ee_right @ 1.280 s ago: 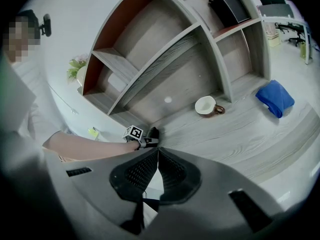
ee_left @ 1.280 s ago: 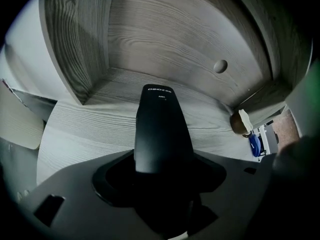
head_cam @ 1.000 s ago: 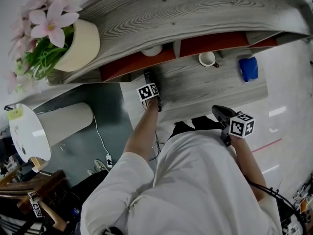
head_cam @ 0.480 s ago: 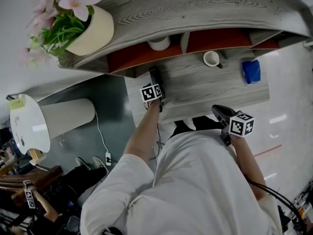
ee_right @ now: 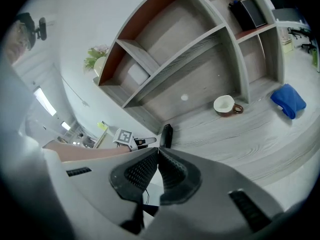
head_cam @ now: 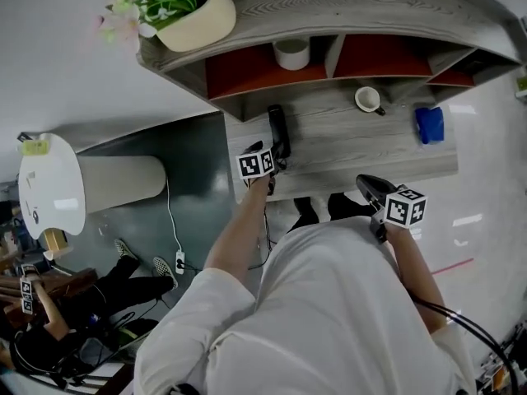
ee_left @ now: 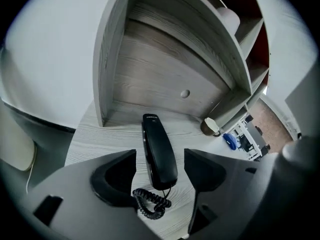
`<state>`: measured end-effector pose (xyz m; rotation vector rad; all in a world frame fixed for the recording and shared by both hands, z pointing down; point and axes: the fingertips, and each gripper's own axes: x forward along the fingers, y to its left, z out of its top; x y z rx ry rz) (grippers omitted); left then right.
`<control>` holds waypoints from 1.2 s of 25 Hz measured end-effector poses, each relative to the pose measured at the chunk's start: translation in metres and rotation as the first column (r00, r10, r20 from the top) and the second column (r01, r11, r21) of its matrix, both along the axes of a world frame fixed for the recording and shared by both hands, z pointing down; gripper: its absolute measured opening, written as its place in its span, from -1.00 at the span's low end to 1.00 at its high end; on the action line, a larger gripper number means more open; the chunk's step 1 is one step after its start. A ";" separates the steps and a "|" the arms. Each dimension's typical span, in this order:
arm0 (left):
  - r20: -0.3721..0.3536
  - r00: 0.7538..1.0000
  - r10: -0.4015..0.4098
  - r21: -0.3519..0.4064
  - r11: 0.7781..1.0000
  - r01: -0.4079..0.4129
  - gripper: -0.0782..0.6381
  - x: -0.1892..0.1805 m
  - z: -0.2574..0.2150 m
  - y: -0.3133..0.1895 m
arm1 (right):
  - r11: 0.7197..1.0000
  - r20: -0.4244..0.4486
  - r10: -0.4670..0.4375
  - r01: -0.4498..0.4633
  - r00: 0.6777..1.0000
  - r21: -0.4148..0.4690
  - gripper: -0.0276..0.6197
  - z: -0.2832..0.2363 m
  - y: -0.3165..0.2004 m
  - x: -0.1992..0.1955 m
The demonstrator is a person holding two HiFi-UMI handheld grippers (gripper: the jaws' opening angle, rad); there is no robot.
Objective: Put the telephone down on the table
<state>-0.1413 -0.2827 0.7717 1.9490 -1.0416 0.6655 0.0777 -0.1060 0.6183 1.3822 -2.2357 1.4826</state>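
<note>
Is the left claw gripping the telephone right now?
No, the left claw is open, and the telephone lies flat on the table between its jaws, untouched.

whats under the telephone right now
The telephone lies flat on the grey wooden table; its coiled cord trails from the near end. The patch beneath it is covered.

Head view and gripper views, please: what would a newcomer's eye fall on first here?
The black telephone lies flat on the grey table, between the open jaws of the left gripper. Next come the flowerpot on top of the shelf, at its left end, and the blue cloth at the table's right.
</note>
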 end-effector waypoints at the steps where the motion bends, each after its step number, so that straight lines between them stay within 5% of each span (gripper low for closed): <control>1: -0.014 1.000 -0.002 0.014 1.000 0.003 0.08 -0.002 -0.006 0.003 | 1.000 0.001 -0.001 0.001 1.000 0.006 -0.86 -0.001 0.002 -0.004; 4: -0.059 0.998 0.002 0.054 0.999 0.002 0.03 -0.008 -0.027 0.016 | 1.000 0.003 -0.003 0.003 1.000 0.020 -0.86 -0.002 0.008 -0.016; 15: -0.093 0.994 -0.054 0.107 0.992 0.064 -0.74 -0.037 -0.077 0.056 | 0.997 -0.008 0.030 -0.029 1.000 0.076 -0.86 -0.016 0.023 -0.022; 20: -0.170 0.982 -0.080 0.134 0.986 0.103 -0.76 -0.037 -0.106 0.077 | 0.995 0.006 0.026 -0.026 1.000 0.097 -0.86 -0.023 0.028 -0.013; 30: -0.184 0.966 -0.179 0.163 0.964 0.210 -0.76 -0.024 -0.140 0.131 | 0.991 0.024 -0.060 0.056 0.998 0.118 -0.86 -0.034 0.051 0.014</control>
